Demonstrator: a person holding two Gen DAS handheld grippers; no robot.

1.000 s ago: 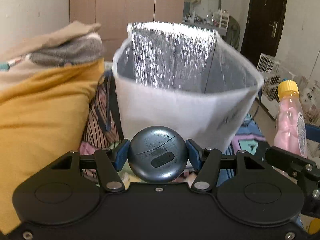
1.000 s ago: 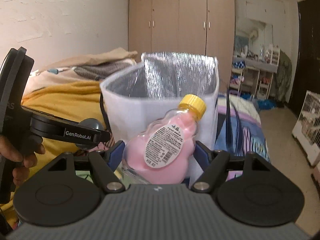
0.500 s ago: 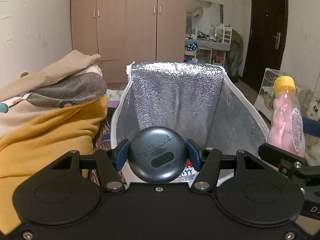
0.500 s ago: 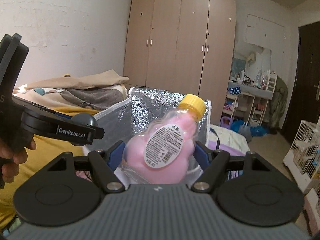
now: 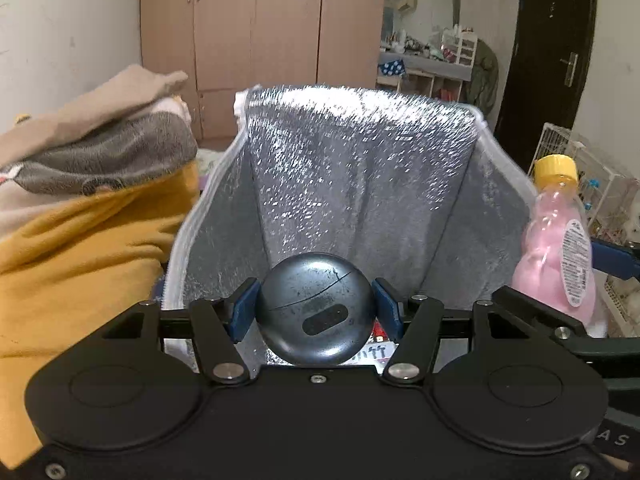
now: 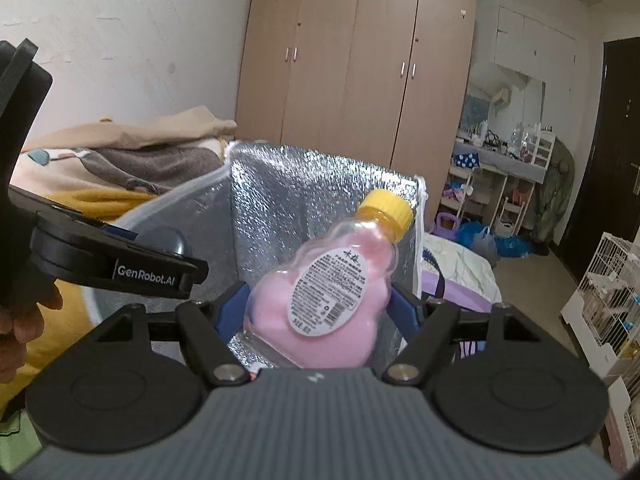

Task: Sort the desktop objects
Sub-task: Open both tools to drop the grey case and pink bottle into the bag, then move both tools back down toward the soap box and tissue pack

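Foil-lined insulated bag [image 5: 360, 184] stands open in front of both cameras. Left hand-held gripper [image 5: 316, 311] clamps round dark-blue earbud case [image 5: 316, 312] over bag mouth; case likely light, rigid, smooth, slippery, best pinched at widest sides. Right hand-held gripper [image 6: 320, 312] grips pink bottle with yellow cap [image 6: 324, 300] across its belly, above bag; thin plastic, probably heavier, slightly squashy. Count: one case, one bottle, one bag, two grippers.
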